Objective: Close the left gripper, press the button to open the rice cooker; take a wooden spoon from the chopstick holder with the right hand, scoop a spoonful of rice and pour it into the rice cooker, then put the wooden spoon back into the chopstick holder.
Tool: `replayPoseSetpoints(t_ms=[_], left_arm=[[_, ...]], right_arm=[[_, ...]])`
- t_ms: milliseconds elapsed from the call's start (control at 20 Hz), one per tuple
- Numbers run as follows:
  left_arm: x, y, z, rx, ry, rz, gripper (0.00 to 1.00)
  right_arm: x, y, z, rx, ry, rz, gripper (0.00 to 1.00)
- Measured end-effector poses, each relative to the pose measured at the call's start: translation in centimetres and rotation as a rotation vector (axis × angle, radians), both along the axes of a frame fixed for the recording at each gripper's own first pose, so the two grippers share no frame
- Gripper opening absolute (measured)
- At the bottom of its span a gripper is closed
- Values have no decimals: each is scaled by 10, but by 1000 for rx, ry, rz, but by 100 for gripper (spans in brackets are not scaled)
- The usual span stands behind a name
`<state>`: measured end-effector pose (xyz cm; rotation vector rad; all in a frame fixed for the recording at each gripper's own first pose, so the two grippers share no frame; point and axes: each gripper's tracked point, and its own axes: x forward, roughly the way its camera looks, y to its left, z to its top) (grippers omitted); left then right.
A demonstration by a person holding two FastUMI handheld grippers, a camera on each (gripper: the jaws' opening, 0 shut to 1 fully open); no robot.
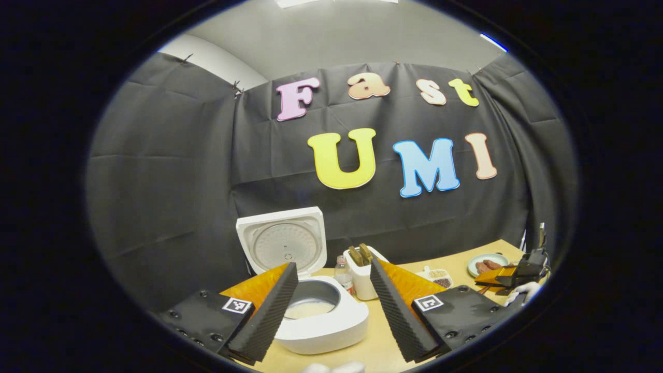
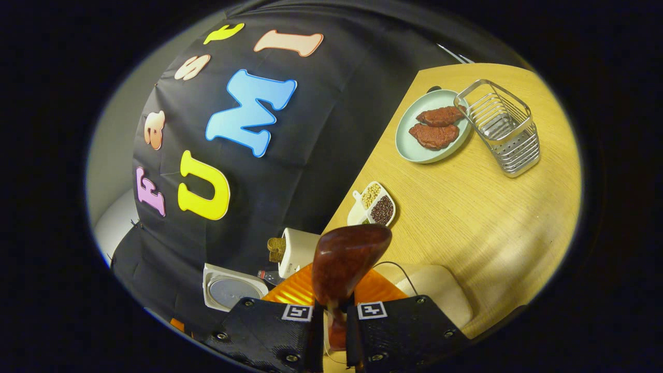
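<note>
Low in the right gripper view, the wooden spoon (image 2: 346, 261) has its handle buried between the fingers, bowl hiding the table behind. Lower centre of the left gripper view, one finger (image 1: 269, 311) covers the rice cooker's (image 1: 331, 324) near rim.

I see the white rice cooker (image 1: 323, 316) on the wooden table, lid (image 1: 283, 243) standing open, pale rice in its pot. The dark glossy wooden spoon (image 2: 346, 261) sits clamped upright between my right gripper's (image 2: 334, 324) fingers.

No words or numbers are legible on any item. Square black-and-white marker tags (image 1: 236, 305) sit on the left gripper (image 1: 333, 264) and the right gripper (image 2: 336, 280), patterns only.
</note>
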<state>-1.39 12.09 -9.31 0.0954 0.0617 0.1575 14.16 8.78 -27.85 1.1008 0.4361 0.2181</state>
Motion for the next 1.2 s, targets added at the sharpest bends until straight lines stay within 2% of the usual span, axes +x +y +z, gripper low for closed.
replayPoseSetpoints(t_ms=[350, 550, 800, 900, 1200], left_arm=[[-3, 0, -7, -4, -2, -17, 98], [-12, 9, -12, -1, -18, -17, 98], [-28, 25, -27, -62, -15, 2, 98], [-36, 33, -30, -63, -19, 26, 99], [-59, 52, -57, -82, -5, 76, 98]], right_arm=[[2, 16, 59, 61, -36, 7, 17], [6, 59, 113, 77, -71, 63, 17], [21, 158, 171, 74, -117, 184, 17], [24, 207, 181, 60, -127, 242, 17], [29, 333, 157, 44, -70, 381, 17]])
